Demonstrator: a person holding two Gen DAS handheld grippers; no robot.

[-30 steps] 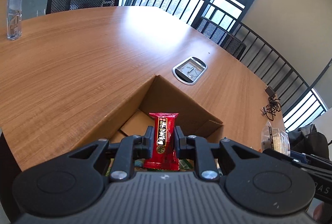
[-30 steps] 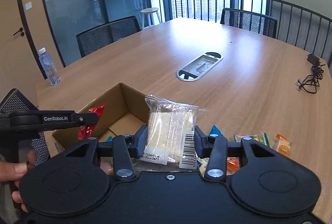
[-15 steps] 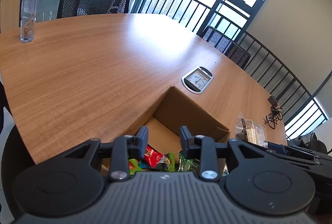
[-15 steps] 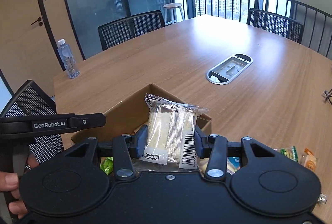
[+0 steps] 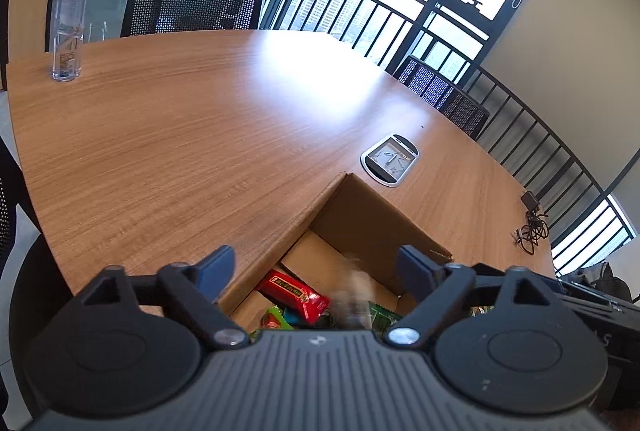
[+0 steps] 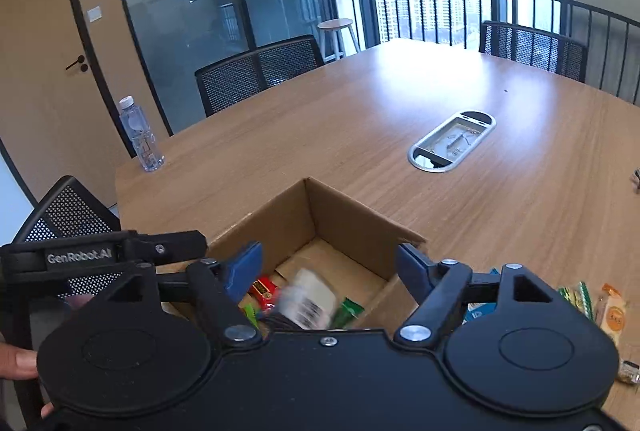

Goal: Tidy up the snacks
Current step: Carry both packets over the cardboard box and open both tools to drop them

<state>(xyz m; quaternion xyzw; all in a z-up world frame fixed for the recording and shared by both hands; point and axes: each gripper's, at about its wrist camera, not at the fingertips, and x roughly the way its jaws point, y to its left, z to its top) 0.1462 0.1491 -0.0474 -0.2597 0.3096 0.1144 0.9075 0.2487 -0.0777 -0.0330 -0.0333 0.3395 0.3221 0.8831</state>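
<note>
Now both my grippers, left (image 5: pixel 316 273) and right (image 6: pixel 329 269), are opening, nothing clamped; several snacks lie in the box (image 6: pixel 352 227), four packets (image 6: pixel 588 305) wait on the table (image 6: pixel 400 119).

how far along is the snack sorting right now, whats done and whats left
Done: the cardboard box already holds several snacks, including a red packet. In hand: nothing; both the left gripper and right gripper are opening, and a clear packet shows blurred over the box. Left: loose snacks lie on the table beside the box.
</note>
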